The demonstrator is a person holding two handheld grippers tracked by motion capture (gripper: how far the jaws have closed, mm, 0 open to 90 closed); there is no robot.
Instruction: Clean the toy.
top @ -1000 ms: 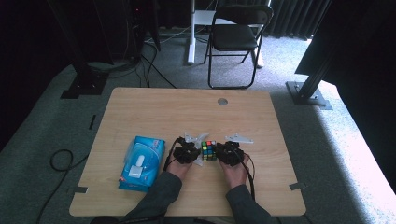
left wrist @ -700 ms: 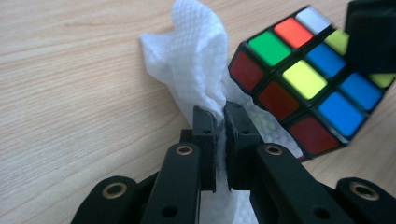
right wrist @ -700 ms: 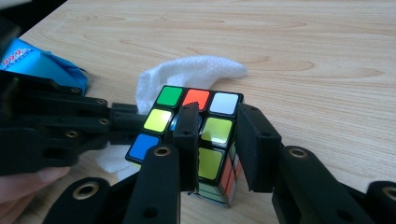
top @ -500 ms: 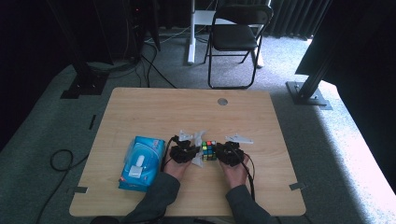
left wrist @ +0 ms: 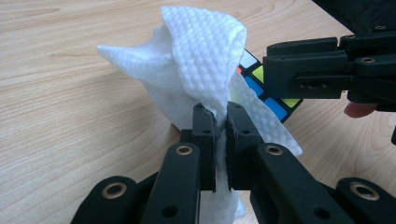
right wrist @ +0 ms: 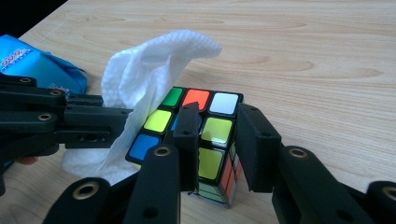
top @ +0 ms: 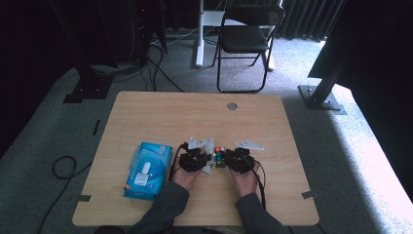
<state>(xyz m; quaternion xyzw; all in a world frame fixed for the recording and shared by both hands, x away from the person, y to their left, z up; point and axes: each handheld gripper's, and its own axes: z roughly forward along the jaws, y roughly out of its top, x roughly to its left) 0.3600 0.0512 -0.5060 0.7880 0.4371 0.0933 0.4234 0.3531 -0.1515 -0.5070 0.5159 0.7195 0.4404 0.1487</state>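
Note:
A Rubik's cube (top: 219,157) sits at the front middle of the table between my two grippers. My right gripper (right wrist: 219,119) is shut on the cube (right wrist: 219,133), with one jaw across its top face and the other at its right side. My left gripper (left wrist: 221,112) is shut on a crumpled white wipe (left wrist: 205,51), which rests against the cube's (left wrist: 268,100) left side. In the high view the left gripper (top: 204,161) and right gripper (top: 233,158) face each other across the cube. The wipe (right wrist: 149,70) drapes over the cube's left edge.
A blue pack of wipes (top: 146,170) lies flat to the left of the person's left hand. The wooden table (top: 195,117) has a round grommet (top: 232,106) near its far edge. A folding chair (top: 246,39) stands beyond the table.
The left gripper with the wipe has edged slightly up and to the left. The right gripper and the cube have stayed in place.

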